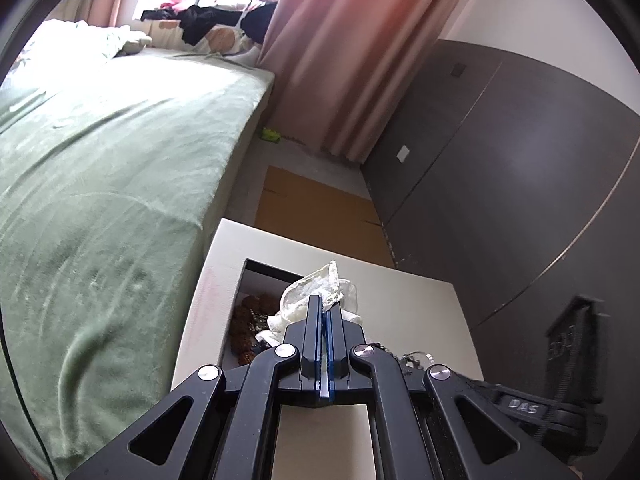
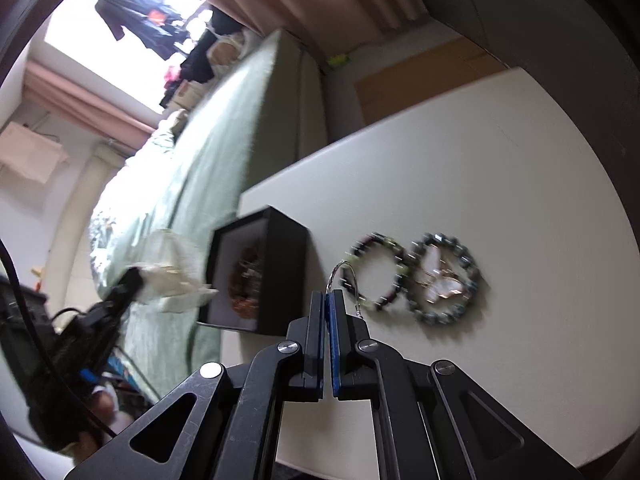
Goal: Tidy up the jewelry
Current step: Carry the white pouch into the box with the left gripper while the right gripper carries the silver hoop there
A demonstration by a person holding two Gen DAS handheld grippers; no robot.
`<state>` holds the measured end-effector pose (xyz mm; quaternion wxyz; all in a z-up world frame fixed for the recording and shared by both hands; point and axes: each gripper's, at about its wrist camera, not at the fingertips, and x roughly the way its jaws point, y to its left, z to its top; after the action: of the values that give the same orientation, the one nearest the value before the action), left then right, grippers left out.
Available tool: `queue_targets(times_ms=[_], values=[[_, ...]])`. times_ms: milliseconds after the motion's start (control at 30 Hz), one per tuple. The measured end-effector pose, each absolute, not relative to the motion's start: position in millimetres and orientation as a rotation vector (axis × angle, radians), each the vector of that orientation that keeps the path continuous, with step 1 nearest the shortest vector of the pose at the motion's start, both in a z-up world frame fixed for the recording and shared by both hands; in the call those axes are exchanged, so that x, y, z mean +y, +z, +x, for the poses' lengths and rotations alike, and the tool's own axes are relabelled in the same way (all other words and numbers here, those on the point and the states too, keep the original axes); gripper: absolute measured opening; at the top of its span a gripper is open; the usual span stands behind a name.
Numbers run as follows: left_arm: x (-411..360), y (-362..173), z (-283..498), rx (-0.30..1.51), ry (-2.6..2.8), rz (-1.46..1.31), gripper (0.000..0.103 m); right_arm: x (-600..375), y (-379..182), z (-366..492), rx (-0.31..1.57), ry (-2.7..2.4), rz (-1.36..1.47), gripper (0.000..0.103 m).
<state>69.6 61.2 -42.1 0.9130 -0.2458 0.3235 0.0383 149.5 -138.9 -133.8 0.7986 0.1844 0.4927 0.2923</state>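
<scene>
Jewelry half sorted: our left tongs (image 1: 325,312) clamp a pouch (image 1: 320,292), right tongs (image 2: 329,300) clamp a hoop (image 2: 347,280); two bracelets (image 2: 446,280) wait outside the box (image 2: 276,264).

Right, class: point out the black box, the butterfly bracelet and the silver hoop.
black box (image 2: 286,264), right wrist view, on its dark side wall.
butterfly bracelet (image 2: 476,270), right wrist view, on the bead ring's right edge.
silver hoop (image 2: 347,265), right wrist view, on the arc above the right hand-held gripper.
</scene>
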Motion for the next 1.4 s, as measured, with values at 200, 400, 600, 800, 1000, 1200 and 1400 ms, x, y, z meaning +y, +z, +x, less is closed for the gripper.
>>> queue_targets(times_ms=[200, 400, 600, 800, 1000, 1200, 1400], values=[[68, -62, 93, 0.743, 0.040, -0.558, 0.002, -135, -131, 157, 1.042, 0.658, 0.440, 0.004], [88, -75, 102, 0.818, 0.070, -0.638, 0.025, -119, -129, 161, 1.024, 0.714, 0.482, 0.004], [104, -60, 84, 0.725, 0.114, -0.651, 0.068, -97, -120, 156, 0.968, 0.812, 0.521, 0.004], [122, -55, 73, 0.710, 0.152, -0.673, 0.068, -72, -111, 150, 0.920, 0.927, 0.569, 0.004], [126, -55, 70, 0.727, 0.164, -0.668, 0.069, -63, -122, 156, 0.987, 0.889, 0.571, 0.061], [111, -52, 73, 0.723, 0.163, -0.616, 0.089, -96, -112, 154, 0.948, 0.757, 0.512, 0.069], [82, -51, 82, 0.747, 0.129, -0.526, 0.091, -132, -102, 156, 0.933, 0.641, 0.451, 0.080]])
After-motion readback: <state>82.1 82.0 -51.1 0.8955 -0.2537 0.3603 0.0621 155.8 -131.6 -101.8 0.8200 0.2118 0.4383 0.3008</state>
